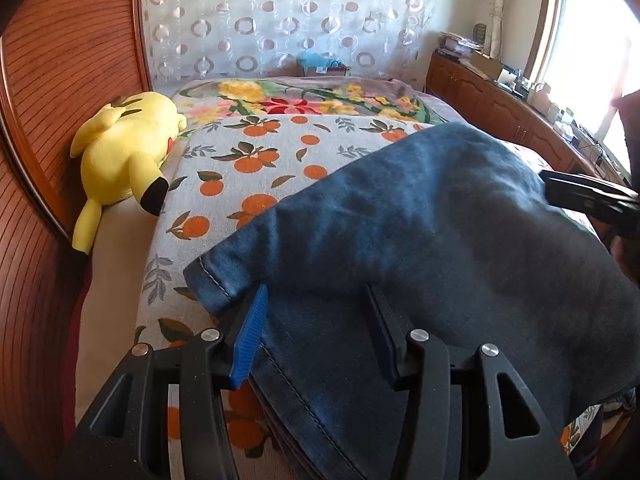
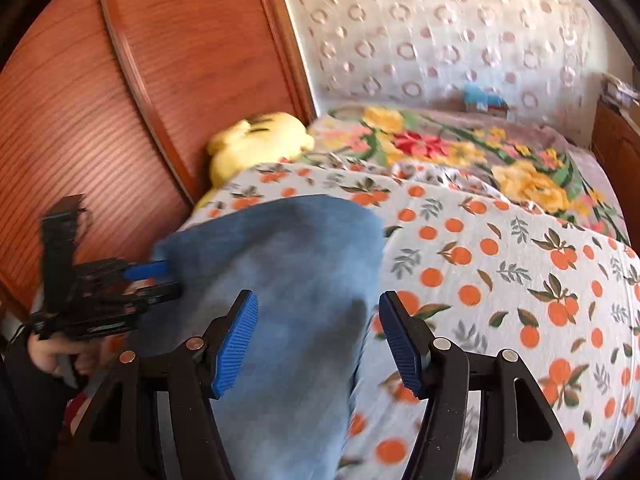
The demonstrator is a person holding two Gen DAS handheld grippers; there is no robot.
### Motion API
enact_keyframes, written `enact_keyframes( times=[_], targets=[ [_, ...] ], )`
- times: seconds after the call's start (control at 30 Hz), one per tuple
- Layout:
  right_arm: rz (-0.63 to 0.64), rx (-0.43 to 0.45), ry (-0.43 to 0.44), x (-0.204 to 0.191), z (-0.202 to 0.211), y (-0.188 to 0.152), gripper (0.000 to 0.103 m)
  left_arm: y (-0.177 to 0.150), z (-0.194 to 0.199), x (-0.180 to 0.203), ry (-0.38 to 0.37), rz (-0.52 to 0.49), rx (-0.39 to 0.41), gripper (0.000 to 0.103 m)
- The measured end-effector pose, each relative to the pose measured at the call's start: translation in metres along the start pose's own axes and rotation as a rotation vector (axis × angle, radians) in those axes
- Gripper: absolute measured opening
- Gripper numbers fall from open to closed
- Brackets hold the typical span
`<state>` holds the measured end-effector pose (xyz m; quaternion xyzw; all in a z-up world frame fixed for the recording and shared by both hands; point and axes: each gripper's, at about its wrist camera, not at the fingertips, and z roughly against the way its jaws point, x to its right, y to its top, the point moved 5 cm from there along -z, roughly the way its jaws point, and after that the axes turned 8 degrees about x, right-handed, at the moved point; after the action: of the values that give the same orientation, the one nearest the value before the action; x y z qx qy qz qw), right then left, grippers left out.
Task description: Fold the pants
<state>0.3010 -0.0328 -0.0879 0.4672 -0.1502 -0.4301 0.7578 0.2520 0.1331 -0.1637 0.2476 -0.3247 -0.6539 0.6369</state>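
Pants (image 1: pixel 420 240) of blue denim lie spread on the near part of the bed, over a sheet (image 1: pixel 248 168) printed with oranges and leaves; a stitched hem sits at their left corner. The left gripper (image 1: pixel 316 324) stands with its jaws apart astride that near edge of the denim, one ribbed blue pad beside the seam, the other over the cloth, and I cannot tell whether either pad presses on it. The right gripper (image 2: pixel 318 340) is released, its pads spread wide with the cloth between them and untouched.

A yellow plush toy (image 1: pixel 128 160) lies at the far left against the ribbed wooden headboard (image 1: pixel 60 80), clear of the jeans. A floral blanket (image 1: pixel 300 100) covers the far end of the bed, before a curtain with ring patterns.

Only the left view takes in the wooden cabinet (image 1: pixel 500 100) with clutter under the bright window on the right. Only the right view shows the hand (image 2: pixel 60 356) that holds the left gripper.
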Motion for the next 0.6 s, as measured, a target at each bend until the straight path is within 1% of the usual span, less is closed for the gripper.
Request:
enact_keyframes(
  times=[0.07, 0.2, 0.3, 0.37, 0.4, 0.43, 0.47, 0.5, 0.53, 0.6],
  targets=[
    [-0.010, -0.023, -0.010, 0.007, -0.013, 0.001, 0.065, -0.002, -0.001, 0.001, 0.004, -0.008, 0.000, 0.051],
    [-0.071, -0.063, 0.014, 0.020, -0.029, -0.002, 0.065, -0.004, -0.002, 0.002, 0.005, -0.025, 0.006, 0.051],
    [-0.119, -0.110, 0.058, 0.026, -0.042, -0.004, 0.065, -0.004, -0.003, 0.000, -0.003, -0.023, 0.006, 0.051],
    [-0.142, -0.122, 0.083, 0.027, -0.046, -0.002, 0.065, -0.004, -0.002, 0.000, -0.004, -0.025, 0.008, 0.051],
    [-0.148, -0.127, 0.099, 0.025, -0.047, -0.002, 0.062, -0.004, -0.002, 0.000, -0.003, -0.022, 0.010, 0.051],
    [-0.155, -0.131, 0.118, 0.023, -0.049, -0.001, 0.043, -0.004, -0.002, 0.000, -0.003, -0.022, 0.011, 0.051],
    [-0.157, -0.135, 0.132, 0.024, -0.053, 0.000, 0.028, -0.004, -0.002, 0.000, -0.001, -0.022, 0.011, 0.051],
    [-0.149, -0.129, 0.131, 0.020, -0.051, 0.003, 0.020, -0.003, -0.002, 0.000, 0.000, -0.021, 0.012, 0.051],
    [-0.139, -0.118, 0.138, 0.018, -0.050, 0.008, 0.010, -0.003, 0.000, -0.001, 0.000, -0.015, 0.013, 0.051],
    [-0.120, -0.080, 0.146, 0.009, -0.039, 0.019, 0.008, -0.001, 0.010, -0.003, -0.004, 0.007, 0.028, 0.051]
  ],
)
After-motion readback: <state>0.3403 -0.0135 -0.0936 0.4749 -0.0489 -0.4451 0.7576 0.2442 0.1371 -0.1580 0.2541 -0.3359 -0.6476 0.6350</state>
